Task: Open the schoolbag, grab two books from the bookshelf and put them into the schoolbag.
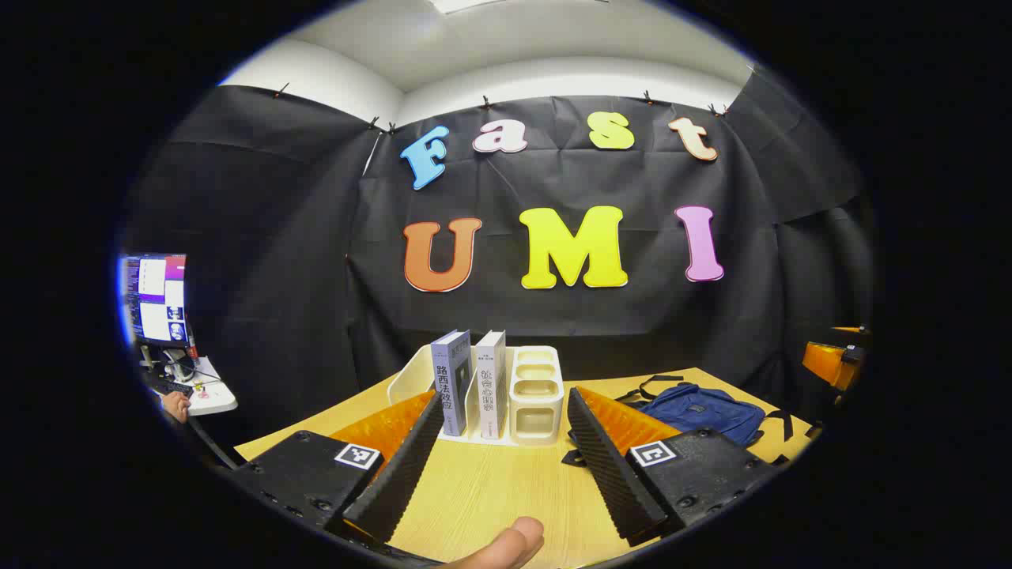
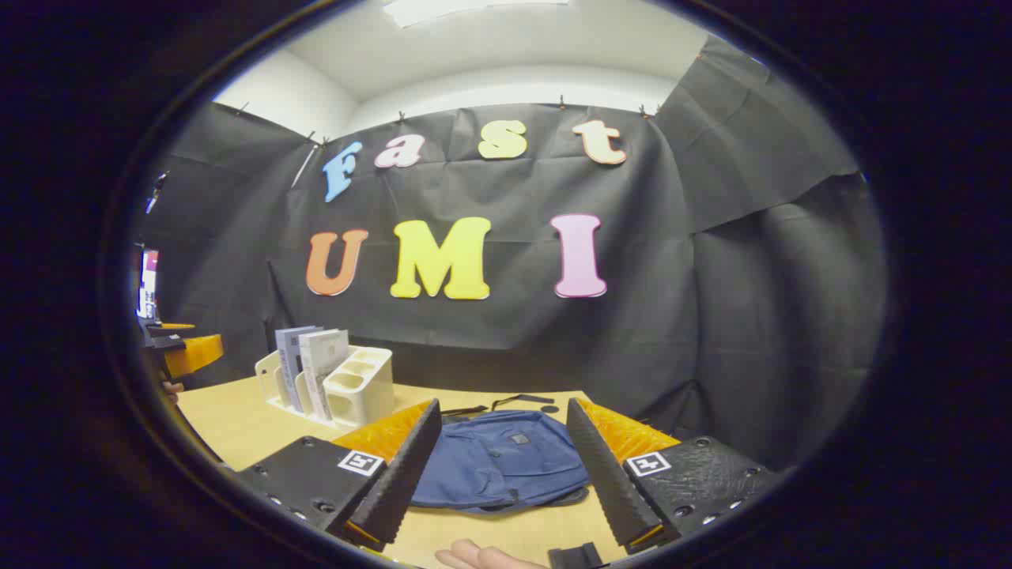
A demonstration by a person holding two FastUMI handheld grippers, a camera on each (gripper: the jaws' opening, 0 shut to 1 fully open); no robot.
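Two books, a grey one and a white one, stand upright in a cream bookshelf at the back of the wooden table. My left gripper is open and faces them from a short way off, nothing between its fingers. The blue schoolbag lies flat to its right, zipped up. In the right gripper view the schoolbag lies just beyond my open right gripper. The books and bookshelf sit to the left there.
A monitor and a small white side table stand at far left, with a hand beside them. Black straps trail behind the bag. A fingertip shows at the bottom edge.
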